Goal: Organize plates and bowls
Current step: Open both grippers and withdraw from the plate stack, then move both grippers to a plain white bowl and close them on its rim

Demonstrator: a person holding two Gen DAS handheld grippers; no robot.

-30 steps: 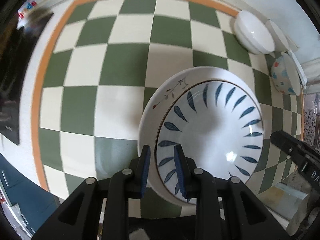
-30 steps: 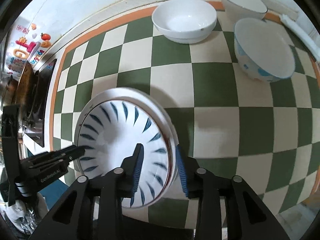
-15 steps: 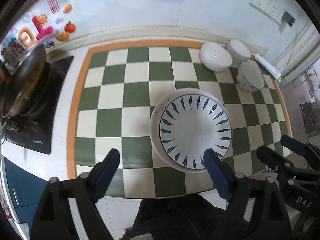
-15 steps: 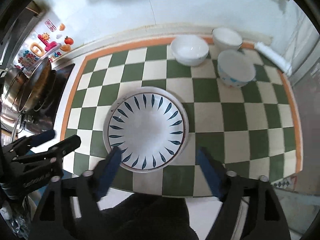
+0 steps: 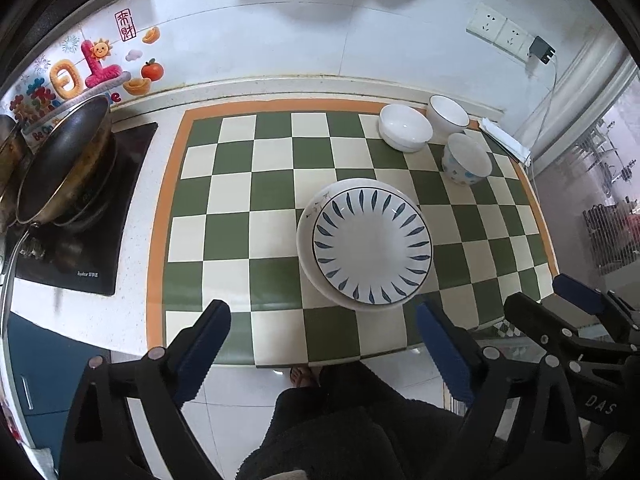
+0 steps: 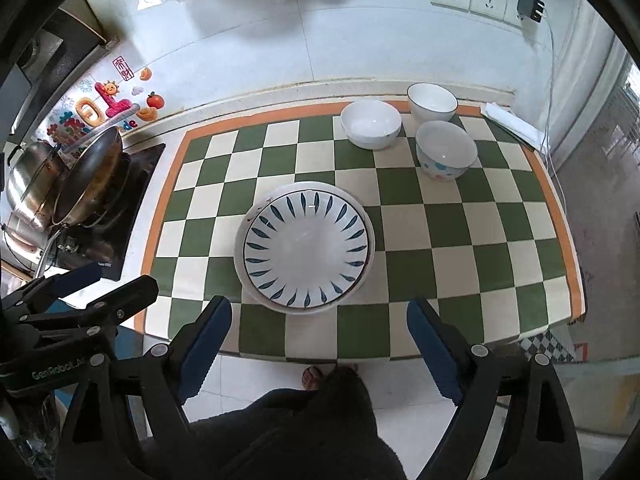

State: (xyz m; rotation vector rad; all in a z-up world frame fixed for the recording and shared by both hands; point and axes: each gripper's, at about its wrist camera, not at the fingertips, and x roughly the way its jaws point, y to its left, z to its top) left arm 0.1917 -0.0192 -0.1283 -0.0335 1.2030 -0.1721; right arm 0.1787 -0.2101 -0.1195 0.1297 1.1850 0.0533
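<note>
Blue-leaf plate (image 5: 372,250) sits stacked on white plate (image 5: 310,216), mid checkered mat (image 5: 256,188) on surface (image 5: 132,320). Three bowls cluster at mat's far right corner: wide white bowl (image 6: 371,123), dark-rimmed bowl (image 6: 432,103), spotted bowl (image 6: 446,150), close together. I see left gripper (image 5: 320,354) spread wide, holding nothing, hovering above near edge. Right gripper (image 6: 318,350) same: jaws wide apart, empty. Wok (image 5: 64,160) on cooktop (image 5: 96,240) left of mat.

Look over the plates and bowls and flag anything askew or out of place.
The blue-leaf plate sits off-centre on the white plate beneath, whose rim shows mostly on the left. The three bowls stand upright; nothing looks spilled or broken.
</note>
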